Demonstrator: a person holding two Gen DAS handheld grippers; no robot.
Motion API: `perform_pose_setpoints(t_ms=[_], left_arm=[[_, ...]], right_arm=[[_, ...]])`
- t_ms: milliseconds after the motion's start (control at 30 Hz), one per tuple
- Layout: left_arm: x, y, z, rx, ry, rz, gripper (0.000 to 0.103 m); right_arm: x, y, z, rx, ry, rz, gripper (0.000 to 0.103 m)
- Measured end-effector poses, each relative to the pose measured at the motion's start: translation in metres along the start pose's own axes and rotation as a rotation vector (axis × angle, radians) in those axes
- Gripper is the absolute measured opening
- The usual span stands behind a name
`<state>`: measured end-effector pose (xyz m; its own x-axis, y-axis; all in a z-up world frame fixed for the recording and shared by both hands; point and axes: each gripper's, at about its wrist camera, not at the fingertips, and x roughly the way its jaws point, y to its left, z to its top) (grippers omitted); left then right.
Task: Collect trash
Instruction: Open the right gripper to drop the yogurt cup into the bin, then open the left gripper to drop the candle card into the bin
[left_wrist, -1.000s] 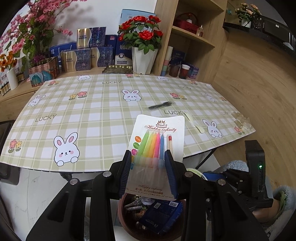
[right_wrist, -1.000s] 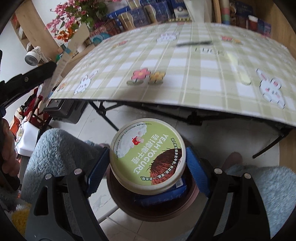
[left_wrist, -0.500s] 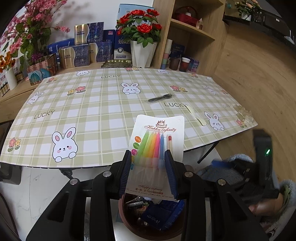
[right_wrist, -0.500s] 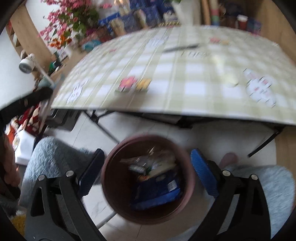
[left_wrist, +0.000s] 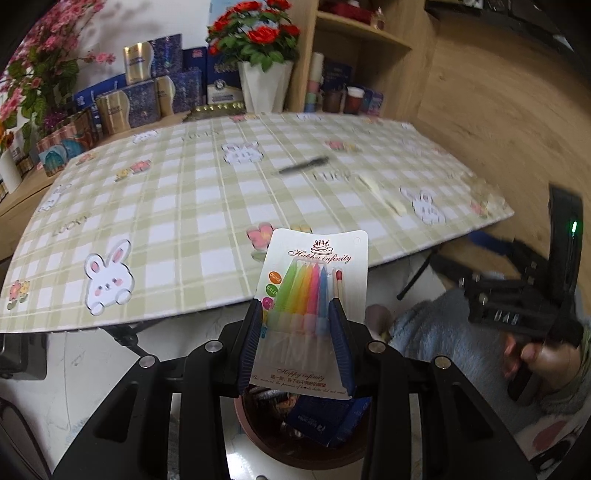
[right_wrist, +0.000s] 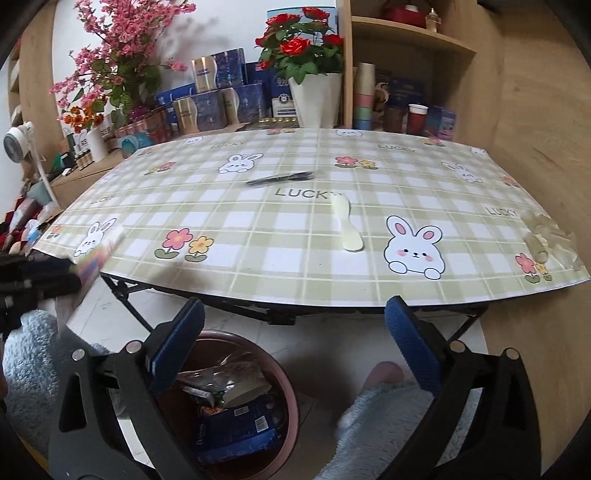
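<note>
A second ago the right gripper (right_wrist: 293, 330) was clamped on a yogurt tub above the bin (right_wrist: 284, 376); now its pads stand wide apart with nothing between them, and the tub is no longer in sight, so it has presumably dropped in among the wrappers and the blue box (right_wrist: 236, 424), though it cannot be picked out there. That gripper has also tipped up from the bin to face the desk (right_wrist: 295, 266), which suggests that piece is done and the next one is being sought. The left gripper (left_wrist: 295, 325) stays clamped on the candle pack (left_wrist: 314, 295), held upright right above the bin (left_wrist: 258, 432) and a little lower than before; judging from this, only letting go remains for it. Farther off, on the desk, trash is left: a pale spoon (right_wrist: 347, 225) near the front edge, crumpled clear plastic (right_wrist: 550, 236) at the right corner, and a black pen (right_wrist: 280, 178) beyond, toward the middle.
</note>
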<state>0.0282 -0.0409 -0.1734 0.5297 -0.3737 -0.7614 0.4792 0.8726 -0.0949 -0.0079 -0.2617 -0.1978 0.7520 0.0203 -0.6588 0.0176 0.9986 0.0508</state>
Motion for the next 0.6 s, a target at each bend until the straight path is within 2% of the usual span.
perform_pose_setpoints(t_ms=[333,600], left_arm=[[0.043,-0.012,-0.037,0.040,0.132,0.010,0.036],[0.062,-0.021,-0.048,0.060,0.194,-0.005,0.036]], right_arm=[[0.007,-0.012,-0.004,0.085,0.027,-0.008,0.097],[0.008,-0.013,-0.006,0.104,0.036,-0.011,0.097]])
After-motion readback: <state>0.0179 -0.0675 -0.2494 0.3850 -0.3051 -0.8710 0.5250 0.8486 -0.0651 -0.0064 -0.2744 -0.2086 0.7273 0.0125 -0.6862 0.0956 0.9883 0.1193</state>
